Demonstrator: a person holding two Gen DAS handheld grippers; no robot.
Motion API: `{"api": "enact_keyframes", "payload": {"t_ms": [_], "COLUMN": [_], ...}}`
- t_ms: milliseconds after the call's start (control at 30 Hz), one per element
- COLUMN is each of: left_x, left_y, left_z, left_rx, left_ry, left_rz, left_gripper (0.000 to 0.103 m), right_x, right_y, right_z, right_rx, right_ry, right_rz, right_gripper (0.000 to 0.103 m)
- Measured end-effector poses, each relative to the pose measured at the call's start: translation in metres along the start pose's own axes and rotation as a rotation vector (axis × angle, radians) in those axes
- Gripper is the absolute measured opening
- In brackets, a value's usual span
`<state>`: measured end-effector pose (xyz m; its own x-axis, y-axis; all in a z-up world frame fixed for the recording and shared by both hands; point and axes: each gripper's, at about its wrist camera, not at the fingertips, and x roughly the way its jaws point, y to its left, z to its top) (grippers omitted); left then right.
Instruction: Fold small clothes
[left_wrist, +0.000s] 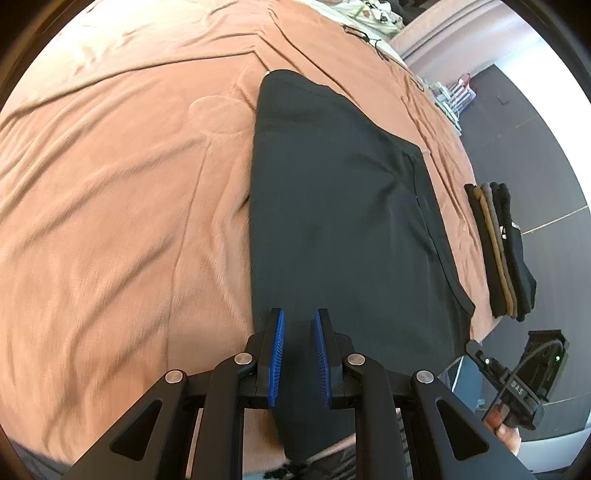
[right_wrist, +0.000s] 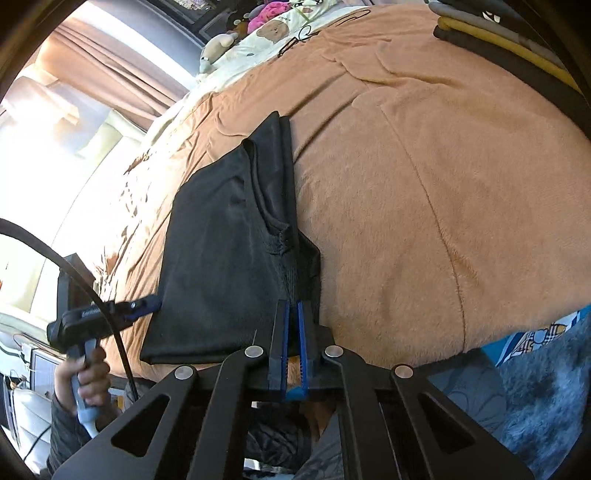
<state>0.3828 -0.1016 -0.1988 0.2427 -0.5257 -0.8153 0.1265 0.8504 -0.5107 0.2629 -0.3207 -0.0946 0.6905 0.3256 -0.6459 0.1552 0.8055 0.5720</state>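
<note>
Black shirt (left_wrist: 343, 206), centre frame, looks light, limp, slightly slippery. Left gripper (left_wrist: 299, 354) hovers released; right gripper (right_wrist: 294, 343) pinches its hem corner.

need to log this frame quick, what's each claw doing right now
Left claw: open, over the near edge of the black fabric garment, gripping nothing.
Right claw: shut on the black fabric garment's near corner.

One black garment (left_wrist: 343, 206) – one folded stack (left_wrist: 498, 251) – two grippers (left_wrist: 299, 358) (right_wrist: 293, 347).
</note>
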Motion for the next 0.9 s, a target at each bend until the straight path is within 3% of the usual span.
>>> {"api": "enact_keyframes", "payload": {"t_ms": [100, 367, 467, 600, 833, 900], "left_x": [-0.006, -0.024, -0.028, -0.025, -0.018, -0.014], "left_y": [0.002, 0.012, 0.018, 0.02, 0.029, 0.03], "left_z": [-0.011, -0.04, -0.048, -0.054, -0.062, -0.061], "left_rx": [-0.017, -0.059, -0.086, -0.13, -0.185, -0.203], "left_ry": [-0.006, -0.04, -0.039, -0.038, -0.044, -0.047], "left_rz": [-0.008, -0.036, -0.055, -0.098, -0.158, -0.173], "left_gripper": [0.019, 0.039, 0.039, 0.039, 0.038, 0.026], "right_x": [0.0, -0.007, -0.006, -0.005, 0.011, 0.017], "right_y": [0.0, 0.001, 0.0, -0.001, -0.001, -0.001], "right_z": [-0.003, -0.006, -0.006, -0.005, -0.001, 0.0], "right_rx": [0.0, 0.0, 0.008, 0.01, 0.021, 0.027], "right_ry": [0.003, 0.007, 0.016, 0.002, 0.025, 0.031], "right_rz": [0.005, 0.0, 0.008, 0.032, 0.032, 0.024], "right_gripper": [0.001, 0.004, 0.011, 0.042, 0.043, 0.043]}}
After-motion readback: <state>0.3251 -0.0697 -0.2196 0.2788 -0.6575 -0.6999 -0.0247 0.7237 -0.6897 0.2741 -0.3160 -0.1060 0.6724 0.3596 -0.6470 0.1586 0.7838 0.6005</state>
